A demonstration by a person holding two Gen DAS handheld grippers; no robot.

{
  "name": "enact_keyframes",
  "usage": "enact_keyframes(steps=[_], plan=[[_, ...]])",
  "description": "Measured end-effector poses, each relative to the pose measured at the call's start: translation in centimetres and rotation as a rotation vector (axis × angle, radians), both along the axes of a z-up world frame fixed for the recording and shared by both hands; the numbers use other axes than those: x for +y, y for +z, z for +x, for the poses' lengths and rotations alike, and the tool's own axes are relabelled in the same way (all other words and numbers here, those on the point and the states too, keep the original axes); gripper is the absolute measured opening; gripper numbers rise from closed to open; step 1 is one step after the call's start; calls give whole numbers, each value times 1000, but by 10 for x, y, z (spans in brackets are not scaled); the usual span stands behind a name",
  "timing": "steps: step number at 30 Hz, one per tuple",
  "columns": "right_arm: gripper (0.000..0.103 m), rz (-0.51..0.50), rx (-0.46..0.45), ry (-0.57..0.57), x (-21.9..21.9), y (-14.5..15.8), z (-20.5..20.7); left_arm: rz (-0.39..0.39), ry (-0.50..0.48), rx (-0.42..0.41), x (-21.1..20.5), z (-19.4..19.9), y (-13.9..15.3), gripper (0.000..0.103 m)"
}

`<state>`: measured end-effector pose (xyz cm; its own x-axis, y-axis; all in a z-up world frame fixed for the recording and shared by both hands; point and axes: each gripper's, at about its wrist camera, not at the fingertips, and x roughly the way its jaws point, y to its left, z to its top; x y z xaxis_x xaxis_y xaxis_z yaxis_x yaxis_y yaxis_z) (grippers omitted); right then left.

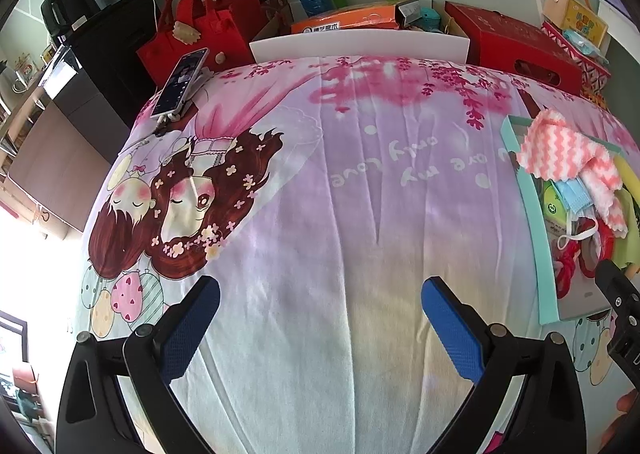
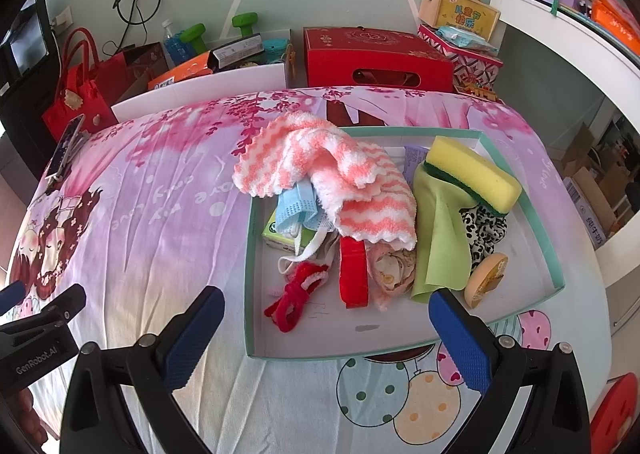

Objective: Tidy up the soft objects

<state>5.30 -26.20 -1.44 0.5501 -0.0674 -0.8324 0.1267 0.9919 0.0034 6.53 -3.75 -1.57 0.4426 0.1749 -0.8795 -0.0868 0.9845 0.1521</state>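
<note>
Soft things fill the tray; both grippers, left gripper and right gripper, gape wide, holding nothing. Next, I think: grab the pink towel.

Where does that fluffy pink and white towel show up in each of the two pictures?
Left wrist view: the towel sits at the far right edge, draped over the tray's green rim.
Right wrist view: the towel lies near the middle, spilling over the tray's far left corner.
Shared landmark: the red box behind the table.
</note>
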Motion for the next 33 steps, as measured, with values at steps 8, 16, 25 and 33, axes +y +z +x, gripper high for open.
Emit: enact_keyframes(steps=[8, 16, 25, 33], plan=[[103, -1, 1, 0, 0, 0, 0, 4, -9, 4, -1, 0, -1, 101], [103, -3, 4, 6, 1, -1, 1, 8, -16, 10, -1, 1, -3, 101], [103, -4, 5, 5, 1, -1, 1, 11, -19, 15, -2, 1, -4, 101], [103, -4, 5, 5, 1, -1, 1, 16, -26, 18, -2, 0, -5, 101]])
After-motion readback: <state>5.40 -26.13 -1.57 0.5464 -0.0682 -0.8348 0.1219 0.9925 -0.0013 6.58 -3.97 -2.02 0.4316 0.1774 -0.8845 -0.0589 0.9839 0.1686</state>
